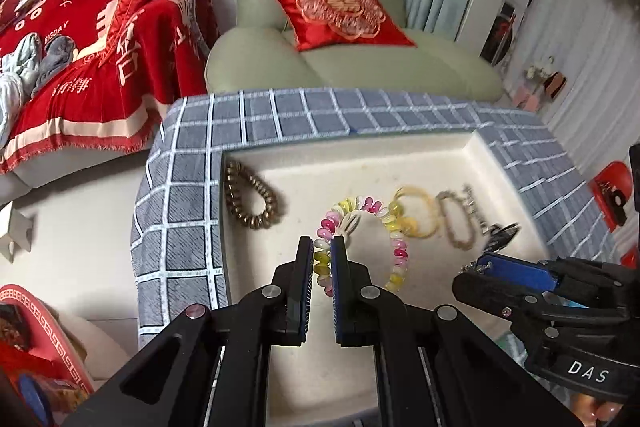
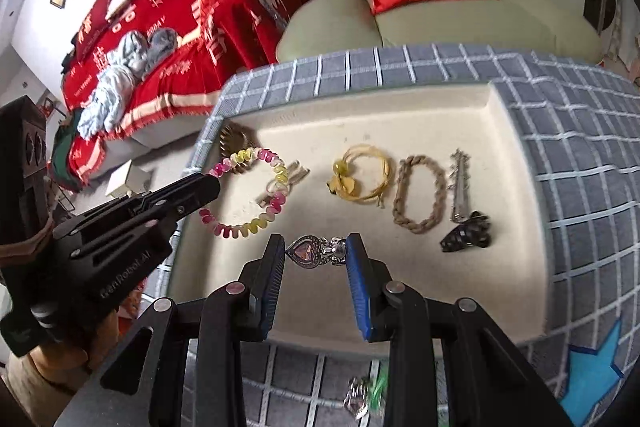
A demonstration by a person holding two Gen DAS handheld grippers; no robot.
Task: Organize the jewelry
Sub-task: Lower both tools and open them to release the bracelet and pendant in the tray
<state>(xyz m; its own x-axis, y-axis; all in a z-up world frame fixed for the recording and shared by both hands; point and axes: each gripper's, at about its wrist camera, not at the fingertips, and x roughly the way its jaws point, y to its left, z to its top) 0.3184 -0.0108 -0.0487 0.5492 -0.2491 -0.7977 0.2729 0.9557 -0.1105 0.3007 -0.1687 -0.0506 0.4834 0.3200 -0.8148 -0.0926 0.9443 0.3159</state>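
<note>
A cream tray [image 1: 400, 155] [image 2: 400, 115] lies on a checked cloth. My left gripper [image 1: 322, 255] is shut on a pink, yellow and white bead bracelet [image 1: 394, 227] [image 2: 276, 183], gripping its left side low over the tray. My right gripper [image 2: 316, 251] is shut on a purple heart brooch [image 2: 306, 250] above the tray's near part; it also shows in the left wrist view [image 1: 492, 265]. In the tray lie a bronze bead bracelet [image 1: 252, 203] [image 2: 230, 141], a yellow cord bracelet [image 2: 360, 179] [image 1: 416, 215], a rope bracelet [image 2: 420, 193] [image 1: 458, 223], a silver clip [image 2: 460, 187] and a dark clip [image 2: 466, 231].
A green armchair [image 1: 340, 27] with a red cushion [image 1: 340, 13] stands behind the table. A red-covered sofa [image 1: 80, 47] is at the left. A small clear trinket [image 2: 360, 397] lies on the cloth in front of the tray. A blue star [image 2: 592, 371] marks the cloth at right.
</note>
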